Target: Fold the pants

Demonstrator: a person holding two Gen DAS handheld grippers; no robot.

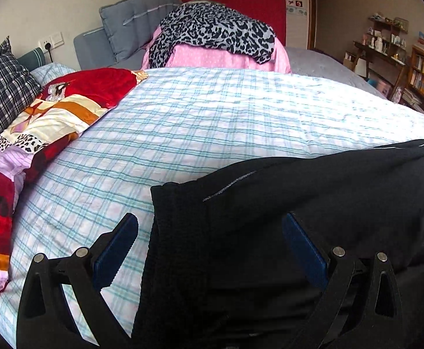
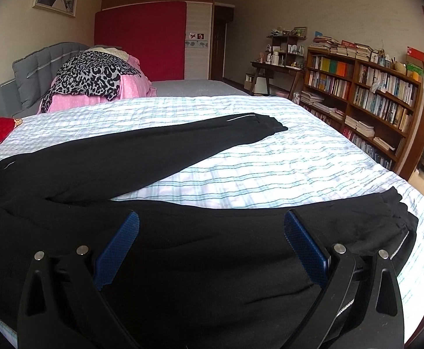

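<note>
Across the near edge of the bed your black pants lie spread out, waistband to the left, one leg running along the edge under you and the other angling away toward the far side, its cuff resting flat on the checked sheet. Your left tool hangs over the waistband end with its jaws wide apart and nothing between them; your right tool hovers over the near leg, likewise spread open and empty. Neither pad clearly touches the cloth, so the fold looks not yet begun. Your risk, as I judge it, lies in the grip: the fabric is thick and dark, and if you pinch only the top layer the leg beneath will stay behind and the fold will bunch. The near leg also sits close to the mattress edge, so a careless tug could drag it off. Beyond, a patterned quilt and a leopard-print heap stay well apart.
</note>
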